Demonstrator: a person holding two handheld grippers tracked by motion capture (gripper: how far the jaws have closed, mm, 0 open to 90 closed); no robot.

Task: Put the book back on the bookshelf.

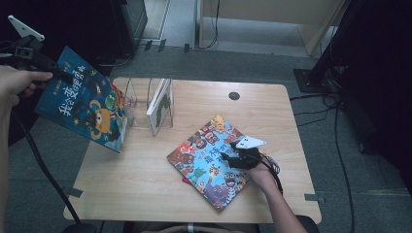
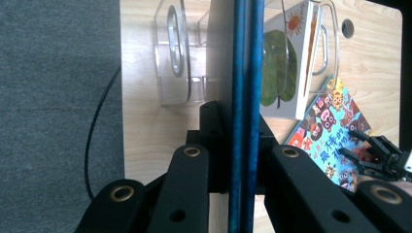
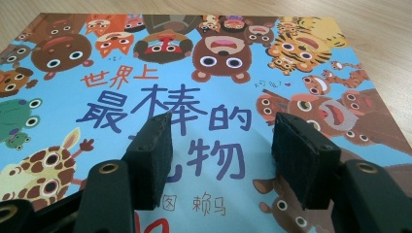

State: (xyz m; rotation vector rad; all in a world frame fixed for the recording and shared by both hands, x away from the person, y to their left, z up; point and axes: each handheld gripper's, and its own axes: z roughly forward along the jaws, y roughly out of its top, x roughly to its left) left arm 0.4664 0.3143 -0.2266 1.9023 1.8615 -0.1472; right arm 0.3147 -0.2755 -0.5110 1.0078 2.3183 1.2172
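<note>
Blue is the cover of the book (image 1: 82,99) that the left gripper (image 1: 57,73) holds up in the air, out past the left edge of the wooden table (image 1: 145,170). In the high view the book hangs tilted, its cartoon cover facing the camera, with the jaws clamped on its upper edge. In the left gripper view the same book (image 2: 245,97) shows edge-on as a thin blue strip running up between the two black jaws, which are pressed tight on it.

Beyond that strip a clear plastic rack (image 2: 175,58) stands on the table, and a white book with a green leaf on its cover (image 2: 286,68) stands upright in it. In the high view the rack (image 1: 141,104) is at the back left of the table, close to the raised book's lower corner.

A second picture book (image 1: 211,160), light blue and crowded with animal faces, lies flat on the table right of centre, turned at an angle. The right gripper (image 1: 233,151) is low over its right part with its jaws spread wide and nothing between them. In the right gripper view the two padded jaws stand apart just above the cover (image 3: 204,97).
</note>
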